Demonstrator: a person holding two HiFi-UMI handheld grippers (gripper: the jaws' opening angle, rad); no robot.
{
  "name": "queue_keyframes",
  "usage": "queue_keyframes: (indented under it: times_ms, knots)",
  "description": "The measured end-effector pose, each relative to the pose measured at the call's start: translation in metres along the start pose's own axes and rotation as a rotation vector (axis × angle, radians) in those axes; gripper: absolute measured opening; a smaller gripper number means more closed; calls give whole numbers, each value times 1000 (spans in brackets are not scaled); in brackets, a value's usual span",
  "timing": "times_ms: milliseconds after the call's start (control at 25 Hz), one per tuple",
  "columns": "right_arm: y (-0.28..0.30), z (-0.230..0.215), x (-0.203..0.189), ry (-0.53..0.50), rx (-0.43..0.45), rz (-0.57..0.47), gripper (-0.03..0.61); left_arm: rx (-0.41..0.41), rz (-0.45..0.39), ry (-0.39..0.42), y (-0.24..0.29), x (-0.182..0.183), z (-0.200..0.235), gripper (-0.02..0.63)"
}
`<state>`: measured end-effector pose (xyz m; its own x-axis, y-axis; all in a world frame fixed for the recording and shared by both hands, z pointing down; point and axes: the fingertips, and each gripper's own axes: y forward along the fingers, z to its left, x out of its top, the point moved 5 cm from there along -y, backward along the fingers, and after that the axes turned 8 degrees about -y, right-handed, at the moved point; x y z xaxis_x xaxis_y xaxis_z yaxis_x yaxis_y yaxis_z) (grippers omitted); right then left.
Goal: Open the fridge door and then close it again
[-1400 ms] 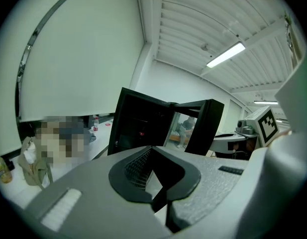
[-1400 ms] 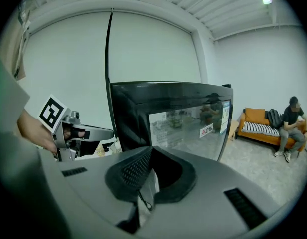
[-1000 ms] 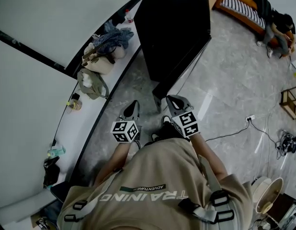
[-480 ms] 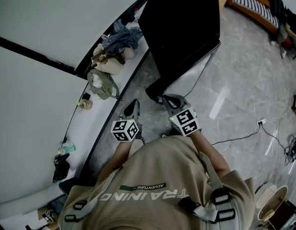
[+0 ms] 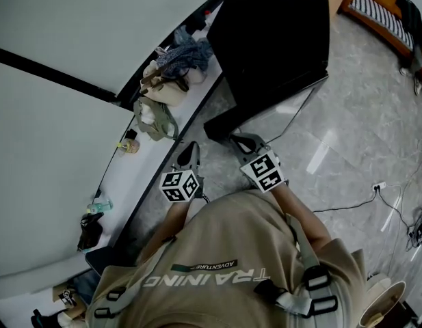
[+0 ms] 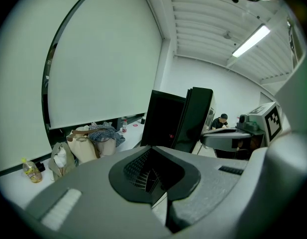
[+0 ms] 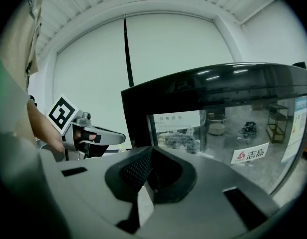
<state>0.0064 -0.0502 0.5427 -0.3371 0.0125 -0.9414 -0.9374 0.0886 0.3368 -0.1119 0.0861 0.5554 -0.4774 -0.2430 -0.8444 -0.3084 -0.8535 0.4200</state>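
Both pairs of fingers are clenched on nothing. Left gripper (image 5: 190,152) and right gripper (image 5: 243,142) sit mid-frame near the fridge (image 5: 272,46), upper centre, door seemingly closed. Approach step, I judge; next I need the door's edge.

One fridge (image 5: 272,46), left gripper (image 5: 190,150) and right gripper (image 5: 241,141), two bags (image 5: 156,118) (image 5: 164,91), one yellow bottle (image 5: 128,145).

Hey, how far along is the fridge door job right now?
Nothing looks done: the glass door of the fridge appears shut. In hand: the left gripper and right gripper, both shut and empty, point at it without touching. Left: opening the door, then closing it.
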Motion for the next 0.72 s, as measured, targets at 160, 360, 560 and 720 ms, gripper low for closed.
queue_keyframes:
  times_ms: [160,360,560,720]
  knots:
    - [11,-11,3,-13,35,-5,-5,29,-15,-13,9,4,1,-2]
    - [24,-26,9,-18,72,-5,-5,73,-32,-30,18,11,5,-2]
    - [35,-41,13,-28,107,-7,-5,106,-47,-43,30,15,6,-2]
    - [45,-52,16,-41,129,-8,-5,119,-51,-53,38,15,7,-2]
